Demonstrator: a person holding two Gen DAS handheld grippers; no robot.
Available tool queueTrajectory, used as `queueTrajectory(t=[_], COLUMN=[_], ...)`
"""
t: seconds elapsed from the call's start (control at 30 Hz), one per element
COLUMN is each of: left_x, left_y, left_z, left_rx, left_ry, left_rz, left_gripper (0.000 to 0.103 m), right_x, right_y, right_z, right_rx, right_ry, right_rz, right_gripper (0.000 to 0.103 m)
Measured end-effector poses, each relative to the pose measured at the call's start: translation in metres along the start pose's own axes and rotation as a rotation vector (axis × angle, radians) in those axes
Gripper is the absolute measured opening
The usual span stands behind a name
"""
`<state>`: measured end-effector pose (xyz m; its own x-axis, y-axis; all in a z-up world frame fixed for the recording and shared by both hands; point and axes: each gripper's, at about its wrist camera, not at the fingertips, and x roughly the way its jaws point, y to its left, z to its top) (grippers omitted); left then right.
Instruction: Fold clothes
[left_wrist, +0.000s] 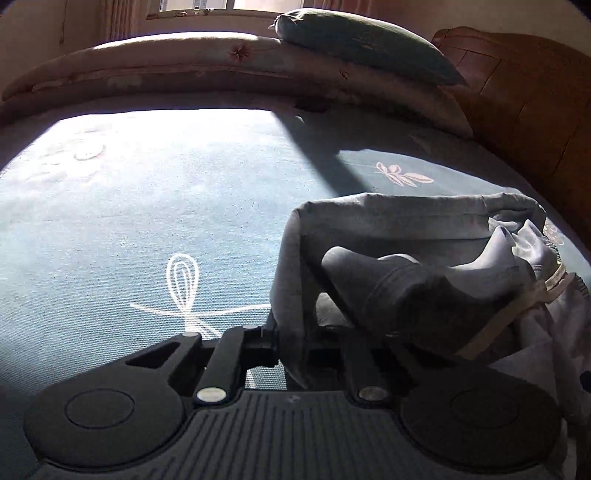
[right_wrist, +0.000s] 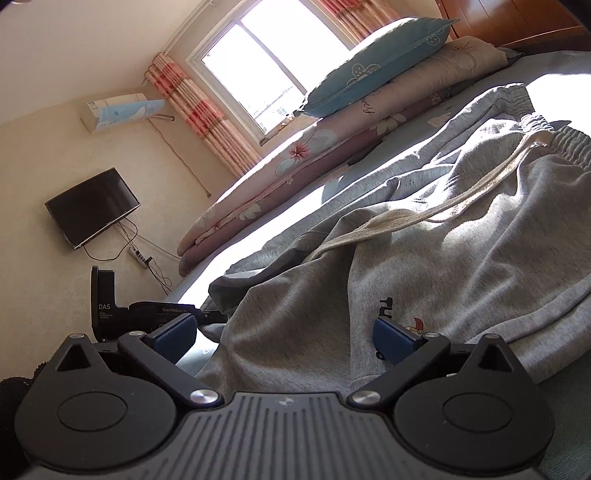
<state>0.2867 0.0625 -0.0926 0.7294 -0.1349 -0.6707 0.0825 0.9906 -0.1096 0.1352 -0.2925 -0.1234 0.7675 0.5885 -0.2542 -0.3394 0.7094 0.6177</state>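
While sunlit, grey sweatpants (right_wrist: 424, 236) lie rumpled on a blue bedsheet (left_wrist: 147, 206).
Left gripper (left_wrist: 291, 347): jaws clamped on a sweatpants fold. Right gripper (right_wrist: 284, 339): jaws apart, fabric between, pads clear. Beyond: folded floral quilt (right_wrist: 295, 155), blue pillow (right_wrist: 373, 62), wooden headboard (left_wrist: 524, 103), wall television (right_wrist: 92, 206).

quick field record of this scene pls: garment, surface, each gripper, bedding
garment: grey sweatpants, crumpled, cream drawstring across them
surface: blue bed sheet
left gripper: shut on a fold of the sweatpants
right gripper: open, jaws either side of the cloth, not pressing
bedding: blue pillow on folded floral quilt
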Motion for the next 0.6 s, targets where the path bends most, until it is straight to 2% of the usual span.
queueTrajectory(t=[0.13,0.3,0.4,0.6], left_x=[-0.005,0.006,0.013,0.032], left_y=[-0.004,-0.004,-0.001,0.011], left_z=[0.029,0.074,0.097,0.14], left_rx=[0.09,0.138,0.156,0.177], left_ry=[-0.042,-0.071,-0.087,-0.115], left_rz=[0.065,0.142,0.19,0.267], left_gripper=[0.009,0.009,0.009,0.009], right_x=[-0.004,0.021,0.043,0.069], right_y=[0.021,0.038,0.043,0.046], right_z=[0.008,0.031,0.048,0.066], right_rx=[-0.12,-0.24,-0.272,-0.311], right_ry=[-0.061,-0.051,-0.019,-0.074], right_rz=[-0.018,-0.063,-0.105,-0.099], right_gripper=[0.103,0.103,0.103,0.103])
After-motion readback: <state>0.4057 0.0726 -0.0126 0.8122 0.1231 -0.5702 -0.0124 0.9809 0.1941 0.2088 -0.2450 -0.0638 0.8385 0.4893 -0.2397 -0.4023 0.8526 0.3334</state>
